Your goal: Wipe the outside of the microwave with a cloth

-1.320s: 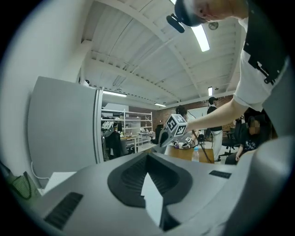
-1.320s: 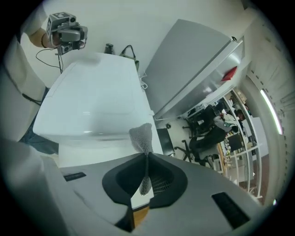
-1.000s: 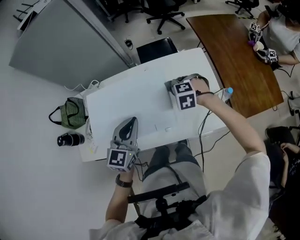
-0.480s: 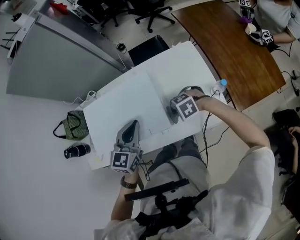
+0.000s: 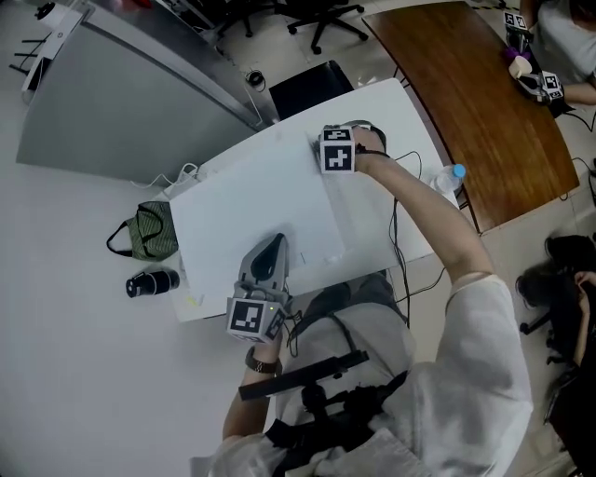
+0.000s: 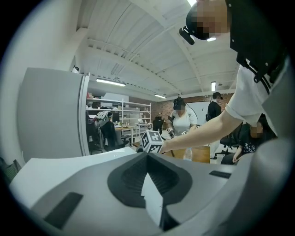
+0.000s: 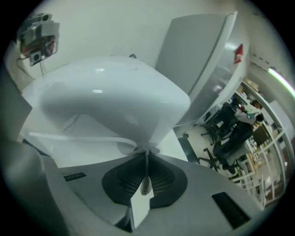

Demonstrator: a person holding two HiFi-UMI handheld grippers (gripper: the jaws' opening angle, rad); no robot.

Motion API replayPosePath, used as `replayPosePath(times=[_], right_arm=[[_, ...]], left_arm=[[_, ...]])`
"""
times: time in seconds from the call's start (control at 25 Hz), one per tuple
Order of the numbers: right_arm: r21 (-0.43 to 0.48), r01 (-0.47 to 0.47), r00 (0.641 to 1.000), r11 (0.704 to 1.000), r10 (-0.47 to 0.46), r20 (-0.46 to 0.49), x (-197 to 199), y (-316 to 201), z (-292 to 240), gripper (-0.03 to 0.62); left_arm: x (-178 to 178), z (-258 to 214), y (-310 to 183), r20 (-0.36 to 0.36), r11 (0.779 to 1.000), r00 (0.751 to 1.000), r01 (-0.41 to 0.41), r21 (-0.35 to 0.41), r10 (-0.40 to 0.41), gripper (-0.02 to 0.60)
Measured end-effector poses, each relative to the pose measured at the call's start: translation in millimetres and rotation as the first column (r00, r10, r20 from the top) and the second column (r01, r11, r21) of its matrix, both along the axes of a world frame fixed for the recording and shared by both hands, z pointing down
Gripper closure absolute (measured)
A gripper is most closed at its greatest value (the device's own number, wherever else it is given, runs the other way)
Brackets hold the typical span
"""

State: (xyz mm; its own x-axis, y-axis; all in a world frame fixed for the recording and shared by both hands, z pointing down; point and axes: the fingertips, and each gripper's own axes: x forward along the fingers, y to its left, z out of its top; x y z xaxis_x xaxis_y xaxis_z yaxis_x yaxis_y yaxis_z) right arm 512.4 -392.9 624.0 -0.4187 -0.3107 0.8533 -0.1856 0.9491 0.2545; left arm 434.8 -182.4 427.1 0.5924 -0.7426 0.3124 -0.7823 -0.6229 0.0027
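Right tongs (image 7: pixel 145 159) pinching grey cloth (image 7: pixel 146 184) at far edge of big white box microwave (image 5: pixel 251 205). Left tongs (image 5: pixel 275 244) pressed together, empty, at near edge. Best: keep cloth flat, wipe slow straight rows.

Grey partition (image 5: pixel 112 112) far left. Brown wooden table (image 5: pixel 466 102) far right. Black office chairs (image 5: pixel 321 20) beyond. Vaulted white ceiling (image 6: pixel 138 50), strip lights (image 6: pixel 109 82), shelves (image 6: pixel 133 113) far.

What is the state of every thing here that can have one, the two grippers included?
left gripper: shut, empty, over the near edge of the microwave.
right gripper: shut on the cloth, at the far side of the microwave's top.
cloth: pinched between the jaws.
microwave: only its top shows; door not in view.
water bottle: cap on.
black cylinder: lying on its side on the floor.
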Motion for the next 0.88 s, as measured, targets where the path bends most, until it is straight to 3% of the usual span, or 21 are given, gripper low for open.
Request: replayPosePath(times=[0.12,0.28,0.36,0.44,0.48,0.52,0.6,0.76,0.88], right_arm=[[-0.031,-0.031,0.999,0.999,0.032,0.039,-0.7,9.5,23.6,0.574],[-0.168,0.108,0.994,0.980,-0.107,0.015,5.2,95.3,71.6,0.574],[-0.253,0.253,0.966,0.934,-0.256,0.019,8.0,159.1,97.3,0.574],[-0.334,0.416,0.905,0.846,-0.422,0.059,10.3,218.3,125.6,0.574],[-0.356,0.462,0.881,0.812,-0.467,0.080,10.6,234.2,135.9,0.574],[-0.363,0.481,0.871,0.798,-0.482,0.094,10.6,239.8,141.8,0.573],[-0.353,0.462,0.884,0.814,-0.456,0.107,9.4,229.6,144.4,0.574],[-0.286,0.317,0.948,0.904,-0.298,0.110,5.9,171.9,133.5,0.574],[-0.231,0.187,0.979,0.955,-0.162,0.122,3.5,123.0,123.8,0.574]], left_arm=[[-0.8,5.2,0.9,0.000,1.000,1.000,0.013,-0.006,-0.013,0.555],[0.9,15.6,1.2,-0.005,0.999,1.000,0.016,-0.034,-0.016,0.555],[3.5,20.3,-0.8,-0.006,0.999,1.000,0.009,-0.041,-0.009,0.555],[7.6,24.5,-4.4,-0.006,0.999,1.000,0.000,-0.050,-0.001,0.555],[9.7,26.0,-6.3,-0.004,0.998,1.000,-0.003,-0.056,0.002,0.555],[11.8,26.9,-8.0,0.000,0.998,1.000,-0.005,-0.062,0.005,0.555],[16.9,24.8,-11.3,0.005,0.998,1.000,-0.011,-0.056,0.011,0.555],[21.8,15.6,-16.7,0.019,1.000,1.000,-0.008,-0.027,0.008,0.555],[14.4,11.4,-17.2,0.026,0.999,0.999,0.035,-0.028,-0.035,0.555]])
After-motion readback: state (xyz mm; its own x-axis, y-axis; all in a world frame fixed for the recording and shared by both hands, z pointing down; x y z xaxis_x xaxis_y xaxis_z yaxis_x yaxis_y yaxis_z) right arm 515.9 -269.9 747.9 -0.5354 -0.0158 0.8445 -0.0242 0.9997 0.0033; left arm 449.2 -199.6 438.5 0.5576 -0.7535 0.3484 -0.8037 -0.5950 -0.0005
